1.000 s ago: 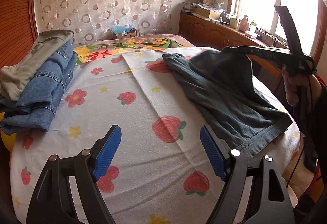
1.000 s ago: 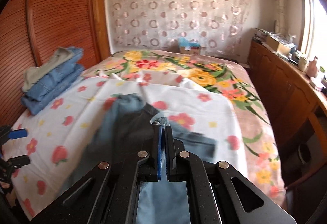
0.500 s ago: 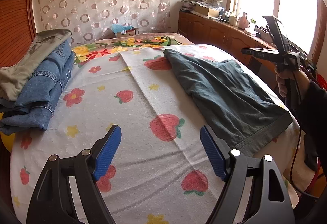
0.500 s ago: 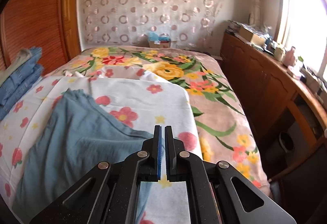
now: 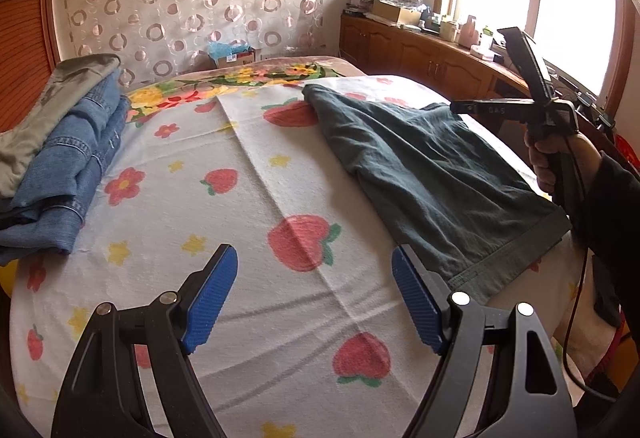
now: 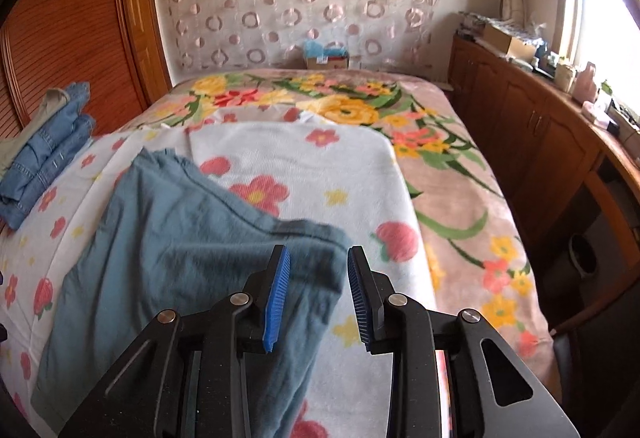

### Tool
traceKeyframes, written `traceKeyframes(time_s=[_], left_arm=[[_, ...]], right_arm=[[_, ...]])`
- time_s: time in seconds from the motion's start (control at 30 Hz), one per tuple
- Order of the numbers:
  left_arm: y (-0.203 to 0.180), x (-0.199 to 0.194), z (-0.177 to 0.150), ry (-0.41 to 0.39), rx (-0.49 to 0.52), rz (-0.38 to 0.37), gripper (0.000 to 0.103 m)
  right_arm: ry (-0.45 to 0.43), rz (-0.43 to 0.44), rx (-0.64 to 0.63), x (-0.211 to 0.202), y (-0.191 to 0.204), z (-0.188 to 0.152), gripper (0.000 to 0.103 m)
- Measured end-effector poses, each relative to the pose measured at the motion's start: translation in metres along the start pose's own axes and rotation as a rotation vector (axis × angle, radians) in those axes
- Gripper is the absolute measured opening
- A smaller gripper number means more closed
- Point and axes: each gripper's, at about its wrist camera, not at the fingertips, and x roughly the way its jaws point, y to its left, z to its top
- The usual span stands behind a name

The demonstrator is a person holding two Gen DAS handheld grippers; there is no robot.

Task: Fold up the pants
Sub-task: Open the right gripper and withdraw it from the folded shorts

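Opening above the near corner of the dark teal pants [image 6: 172, 238], the right gripper [image 6: 316, 294] has its blue pads [image 6: 276, 298] parted with a clear gap; the cloth lies under and beyond the left pad and neither pad presses on it. The pants lie flat on the white strawberry-print towel [image 6: 300, 154], stretching away towards the left. From the other wrist, the left gripper [image 5: 316, 298] hangs wide apart over bare towel, holding nothing, and the pants' hem [image 5: 508, 258] lies just beyond its right-hand pad, not touching it. Farther left sits a stack of folded jeans [image 5: 72, 158] by the wooden wardrobe, well apart from the pants
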Motion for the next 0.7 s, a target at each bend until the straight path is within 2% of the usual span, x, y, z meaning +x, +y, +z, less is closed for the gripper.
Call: traceKeyframes(time_s=[0.2, 0.27, 0.37, 0.5, 0.7], left_arm=[[-0.014, 0.006, -0.003, 0.013, 0.02, -0.024, 0.08], [-0.018, 0.007, -0.003, 0.018, 0.024, -0.032, 0.08], [-0.025, 0.008, -0.004, 0.024, 0.039, -0.041, 0.08], [-0.035, 0.01, -0.004, 0.031, 0.059, -0.05, 0.08], [-0.049, 0.014, 0.0, 0.043, 0.086, -0.059, 0.08]], right_arm=[[-0.037, 0.036, 0.028, -0.03, -0.007, -0.01, 0.031], [-0.044, 0.054, 0.021, -0.044, -0.006, -0.025, 0.032], [-0.06, 0.058, 0.001, -0.067, 0.0, -0.049, 0.041], [-0.062, 0.068, -0.001, -0.094, 0.0, -0.081, 0.042], [-0.05, 0.052, -0.008, -0.117, -0.005, -0.108, 0.042]])
